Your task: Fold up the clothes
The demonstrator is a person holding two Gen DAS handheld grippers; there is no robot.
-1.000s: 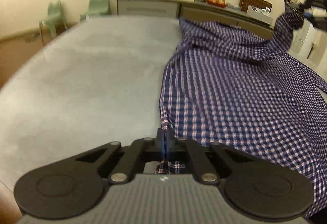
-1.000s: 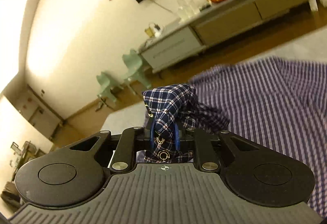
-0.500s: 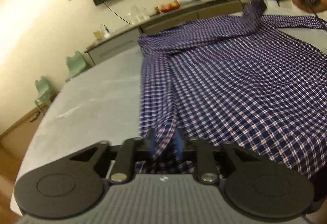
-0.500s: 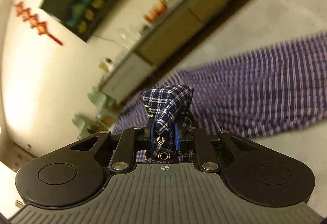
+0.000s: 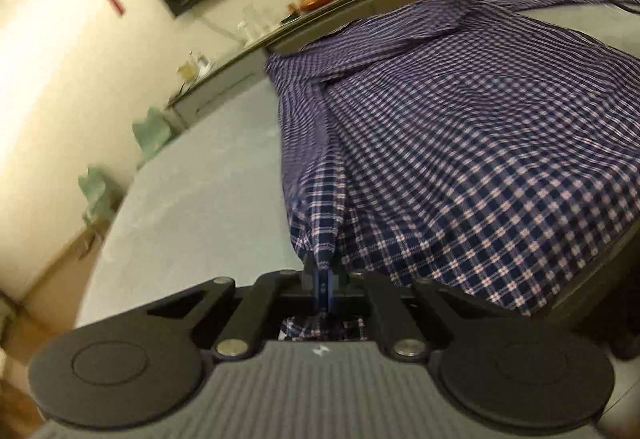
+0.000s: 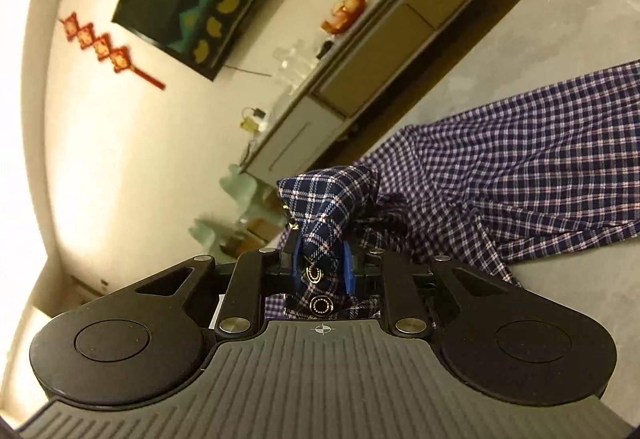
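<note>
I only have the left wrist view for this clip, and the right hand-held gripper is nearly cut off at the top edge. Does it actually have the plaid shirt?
Observer: Yes. In the right wrist view the right hand-held gripper is shut on a bunched fold of the plaid shirt.
Operator: Which part of the shirt is it?
Observer: A buttoned edge. Two round dark buttons show between its blue pads.
Operator: Does the fold stop at the fingertips?
Observer: No, the cloth sticks up past them in a rounded bunch.
</note>
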